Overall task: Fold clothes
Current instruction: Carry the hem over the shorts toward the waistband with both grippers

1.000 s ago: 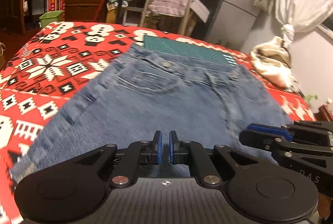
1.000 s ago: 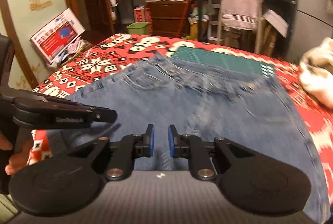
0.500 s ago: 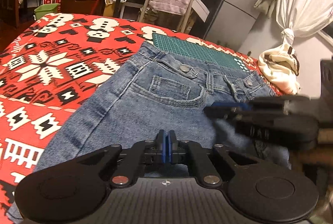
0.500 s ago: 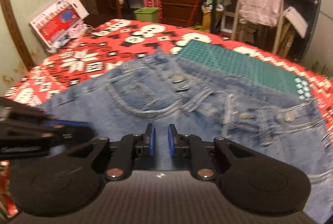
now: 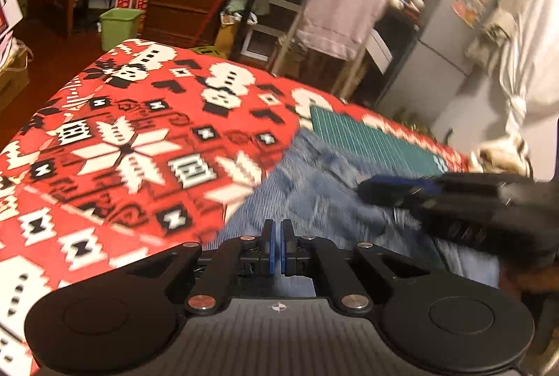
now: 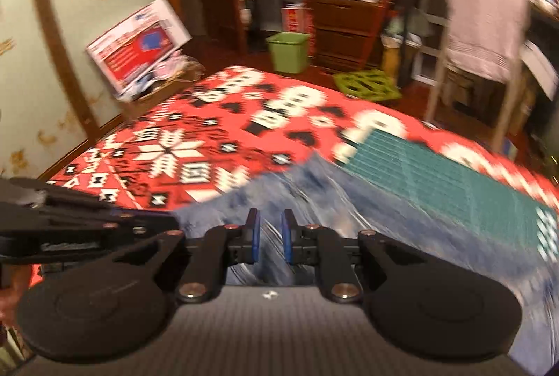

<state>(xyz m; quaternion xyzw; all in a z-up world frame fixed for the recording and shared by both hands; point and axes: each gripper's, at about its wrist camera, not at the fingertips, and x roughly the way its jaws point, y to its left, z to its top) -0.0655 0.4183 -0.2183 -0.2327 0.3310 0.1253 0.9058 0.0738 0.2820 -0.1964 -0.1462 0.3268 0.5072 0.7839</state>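
Ahead of both tongs, a pair of blue jeans (image 5: 314, 197) lies on a red, white and black patterned blanket (image 5: 139, 138), its far edge resting against a green cutting mat (image 6: 436, 180). The left gripper (image 5: 277, 248) has its blue-padded fingers drawn nearly together, only a thin slit between them, with denim showing just past and under the tips; whether cloth is caught in that slit cannot be told. The right gripper (image 6: 269, 238) has its fingers slightly apart, a clear gap between the pads, with blurred denim beyond and below them, and nothing visibly pinched. In the left wrist view the right gripper reaches in from the right, over the jeans. Beyond the blanket, far from both tongs, stand a green bin (image 6: 288, 51) and a chair draped with a pink towel (image 5: 342, 16).
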